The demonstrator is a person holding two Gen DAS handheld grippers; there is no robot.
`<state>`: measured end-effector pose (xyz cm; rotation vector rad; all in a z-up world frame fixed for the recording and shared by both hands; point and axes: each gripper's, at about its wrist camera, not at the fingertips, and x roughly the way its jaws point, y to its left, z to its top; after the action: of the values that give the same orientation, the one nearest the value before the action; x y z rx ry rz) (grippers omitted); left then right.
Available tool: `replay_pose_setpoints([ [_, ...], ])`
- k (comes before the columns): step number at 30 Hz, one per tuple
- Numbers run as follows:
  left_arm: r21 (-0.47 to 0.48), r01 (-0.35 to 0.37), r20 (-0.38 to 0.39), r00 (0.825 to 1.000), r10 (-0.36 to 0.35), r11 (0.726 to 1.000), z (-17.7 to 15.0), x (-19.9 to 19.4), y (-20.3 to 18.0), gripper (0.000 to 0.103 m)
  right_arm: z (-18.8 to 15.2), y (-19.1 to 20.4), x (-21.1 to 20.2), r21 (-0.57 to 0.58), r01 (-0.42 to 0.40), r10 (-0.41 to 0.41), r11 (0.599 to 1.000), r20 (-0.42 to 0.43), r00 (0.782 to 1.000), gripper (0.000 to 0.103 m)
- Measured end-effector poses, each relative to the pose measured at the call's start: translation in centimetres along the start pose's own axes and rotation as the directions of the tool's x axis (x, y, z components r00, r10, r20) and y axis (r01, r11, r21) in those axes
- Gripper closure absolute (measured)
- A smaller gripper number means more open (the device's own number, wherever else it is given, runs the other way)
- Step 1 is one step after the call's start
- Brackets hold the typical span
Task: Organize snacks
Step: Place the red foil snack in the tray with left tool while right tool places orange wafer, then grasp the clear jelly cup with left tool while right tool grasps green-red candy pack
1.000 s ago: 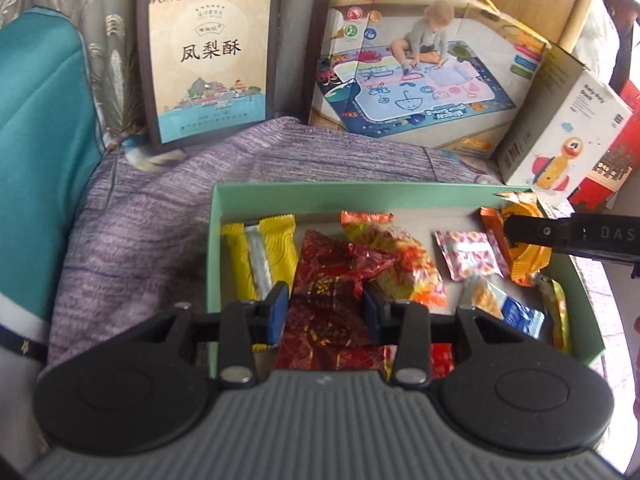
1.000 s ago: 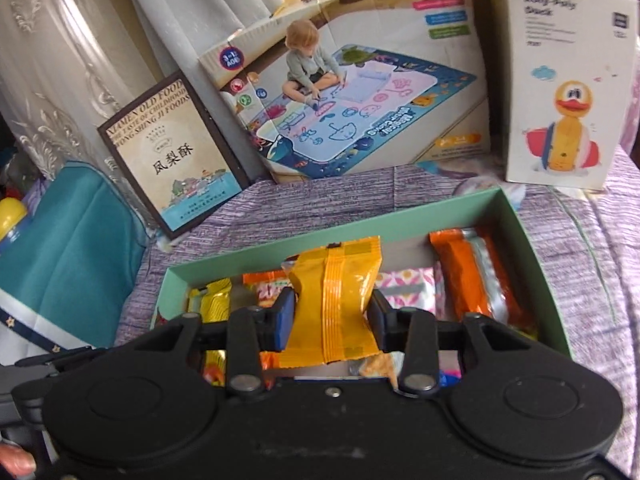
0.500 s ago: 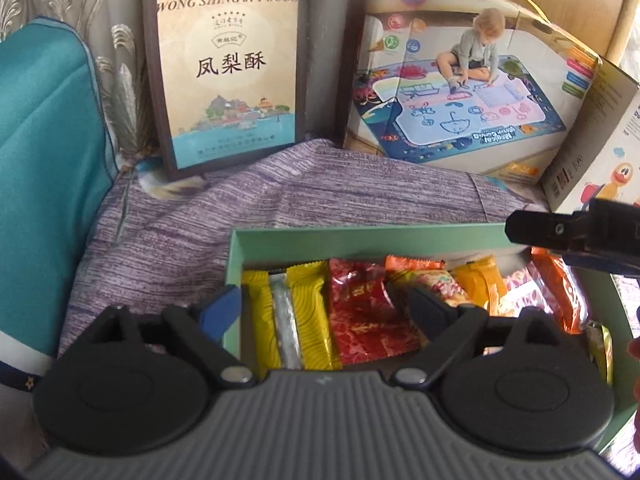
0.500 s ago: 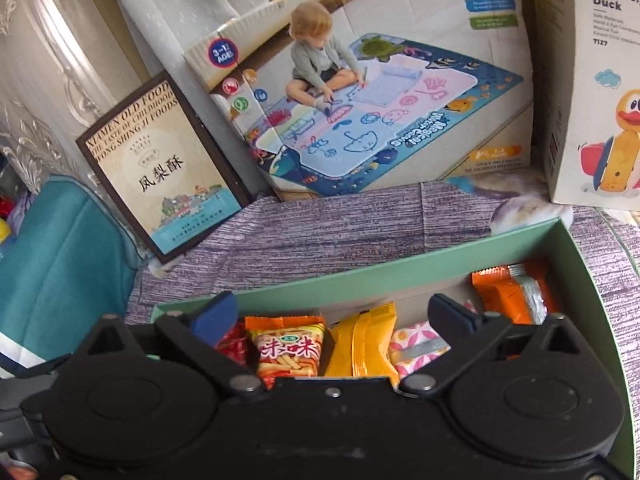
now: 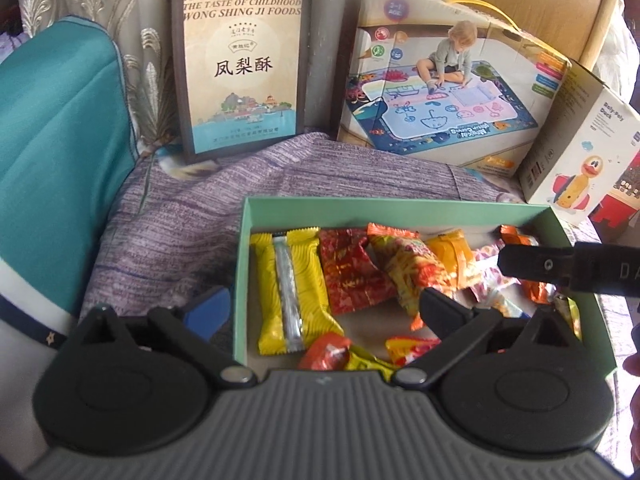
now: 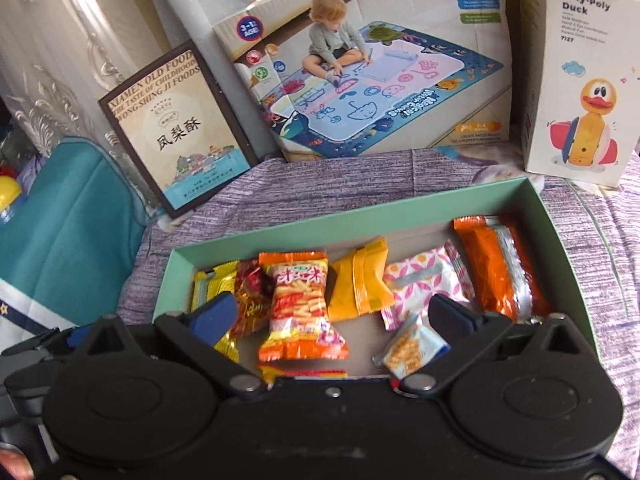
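Observation:
A green box [image 5: 400,206] lies on a purple cloth and holds several snack packets. My left gripper [image 5: 324,302] hangs over its left part, jaws opening, with nothing pressed between them. Below it lie a yellow packet [image 5: 288,292] and a red packet [image 5: 348,276]. My right gripper [image 6: 331,307] stands open above the box [image 6: 320,228], over a chip packet [image 6: 300,304] and an orange-yellow packet [image 6: 360,280]. To their right lie a pink patterned packet [image 6: 424,284] and an orange packet [image 6: 496,264]. One right finger [image 5: 560,270] shows in the left wrist view.
A brown-framed pineapple cake box [image 5: 240,68], a play-mat box [image 5: 440,92] and a Roly-Poly Duck box [image 6: 580,68] stand behind the green box. A teal cushion [image 5: 52,140] lies on the left. The purple cloth [image 5: 180,220] surrounds the box.
The left gripper opened and let go of the red packet. The right gripper opened and let go of the orange-yellow packet. Both packets now lie in the box.

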<state>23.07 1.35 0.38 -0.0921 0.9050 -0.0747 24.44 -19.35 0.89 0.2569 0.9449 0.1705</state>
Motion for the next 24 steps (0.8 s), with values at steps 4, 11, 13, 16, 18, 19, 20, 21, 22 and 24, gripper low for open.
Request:
replay_pose_setpoints([
  [4, -0.005, 0.01, 0.009, 1.0, -0.01, 1.0, -1.2, -2.2, -0.1, 0.0, -1.0, 0.3, -2.6, -0.003, 0.002, -0.002, 1.0, 0.018, 1.0, 0.0],
  [11, 0.008, 0.021, 0.011, 1.0, -0.021, 1.0, -4.2, -5.5, 0.1, 0.0, -4.1, -0.1, -6.6, -0.012, -0.011, 0.011, 1.0, 0.024, 1.0, 0.0],
  [13, 0.013, 0.026, 0.0, 1.0, -0.026, 1.0, -5.4, -6.0, 0.3, 0.0, -5.3, -0.3, -7.4, -0.017, -0.01, 0.01, 1.0, 0.019, 1.0, 0.0],
  [16, 0.035, 0.028, -0.032, 0.999, -0.027, 0.999, -7.5, -6.3, 0.4, 0.0, -7.3, -0.9, -8.0, -0.012, -0.003, 0.003, 1.0, -0.004, 1.0, 0.0],
  [18, 0.048, 0.034, -0.047, 0.998, -0.032, 0.998, -9.0, -6.5, 0.4, 0.0, -8.5, -1.4, -8.2, -0.004, -0.002, 0.002, 1.0, -0.016, 1.0, 0.0],
  [19, 0.052, 0.036, -0.054, 0.998, -0.033, 0.998, -9.7, -6.5, 0.5, 0.0, -9.0, -1.7, -8.3, 0.001, -0.001, 0.001, 1.0, -0.019, 1.0, 0.0],
  [20, 0.054, 0.036, -0.06, 0.998, -0.033, 0.998, -10.5, -6.4, 0.5, 0.0, -9.7, -1.9, -8.3, 0.006, 0.0, 0.001, 1.0, -0.023, 1.0, 0.0],
  [21, 0.056, 0.035, -0.065, 0.997, -0.031, 0.998, -11.1, -6.3, 0.5, 0.0, -10.4, -2.1, -8.3, 0.014, 0.0, 0.001, 1.0, -0.031, 1.0, 0.0],
  [22, 0.061, 0.031, -0.071, 0.997, -0.027, 0.998, -11.8, -6.0, 0.5, 0.0, -11.1, -2.3, -8.2, 0.021, -0.002, 0.003, 1.0, -0.038, 0.999, 0.0],
  [24, 0.065, 0.021, -0.091, 0.996, -0.015, 0.998, -12.9, -5.3, 0.5, 0.001, -12.3, -2.6, -7.9, 0.04, -0.009, 0.012, 0.999, -0.056, 0.998, 0.0],
])
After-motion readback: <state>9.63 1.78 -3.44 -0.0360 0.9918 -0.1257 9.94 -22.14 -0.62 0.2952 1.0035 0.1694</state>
